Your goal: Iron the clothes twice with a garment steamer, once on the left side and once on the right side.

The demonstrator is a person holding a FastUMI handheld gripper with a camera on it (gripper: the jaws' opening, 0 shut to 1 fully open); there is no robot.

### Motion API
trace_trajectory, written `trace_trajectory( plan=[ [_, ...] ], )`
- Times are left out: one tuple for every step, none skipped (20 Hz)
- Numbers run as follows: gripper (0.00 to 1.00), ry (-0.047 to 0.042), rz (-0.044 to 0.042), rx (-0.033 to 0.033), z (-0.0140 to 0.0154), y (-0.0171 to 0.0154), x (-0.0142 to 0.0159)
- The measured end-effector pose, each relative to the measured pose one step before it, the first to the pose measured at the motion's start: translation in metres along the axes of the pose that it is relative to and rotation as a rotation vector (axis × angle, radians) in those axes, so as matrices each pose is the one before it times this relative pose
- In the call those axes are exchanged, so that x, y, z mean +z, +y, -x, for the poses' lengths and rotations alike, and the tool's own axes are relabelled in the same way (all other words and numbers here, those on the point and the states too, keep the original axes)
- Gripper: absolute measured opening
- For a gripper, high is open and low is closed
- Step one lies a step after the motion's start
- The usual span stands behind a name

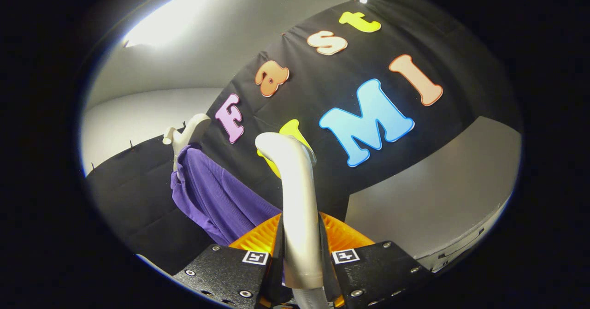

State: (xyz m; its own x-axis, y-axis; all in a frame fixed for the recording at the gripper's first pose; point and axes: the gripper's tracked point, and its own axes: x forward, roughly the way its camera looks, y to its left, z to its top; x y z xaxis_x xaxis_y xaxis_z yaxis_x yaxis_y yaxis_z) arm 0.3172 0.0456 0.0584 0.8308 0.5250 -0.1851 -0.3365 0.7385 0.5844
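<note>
My gripper is shut on the garment steamer, a pale grey-white handle that rises between the fingers and curves over at its top. Both fingers press on its sides. To the left of the steamer and beyond the fingers hangs a purple garment on a white hanger, against the black cloth wall. The steamer's head stands apart from the garment, to its right. The whole scene looks tilted.
The black cloth wall fills the space behind the steamer. A grey panel lies to the right of the fingers. A white wall and a bright ceiling light are beyond the hanger.
</note>
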Motion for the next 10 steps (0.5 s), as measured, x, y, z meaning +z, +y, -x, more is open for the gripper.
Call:
trace_trajectory(
  plan=[
    [0.36,-0.01723,0.01287,-0.00425,0.0036,0.00937,-0.00011],
    [0.36,-0.0107,0.01676,0.00004,0.00188,0.00965,-0.00038],
    [0.36,-0.01446,0.01597,0.00193,0.00185,0.0107,0.00021],
    [0.36,-0.0145,0.01731,0.0014,0.0006,0.00972,0.00007],
    [0.36,-0.00803,0.01907,0.00254,0.00141,0.00904,-0.00184],
    [0.36,-0.01756,0.01577,-0.00041,0.00081,0.00978,0.00031],
    [0.36,-0.0158,0.02137,-0.00247,0.00082,0.00962,-0.00085],
    [0.36,-0.01785,0.02439,-0.004,-0.00043,0.00903,0.00055],
    [0.36,-0.02052,0.02529,-0.00306,0.00018,0.01039,-0.00023],
    [0.36,-0.01173,0.02664,0.00253,-0.00129,0.01088,-0.00003]
  ],
)
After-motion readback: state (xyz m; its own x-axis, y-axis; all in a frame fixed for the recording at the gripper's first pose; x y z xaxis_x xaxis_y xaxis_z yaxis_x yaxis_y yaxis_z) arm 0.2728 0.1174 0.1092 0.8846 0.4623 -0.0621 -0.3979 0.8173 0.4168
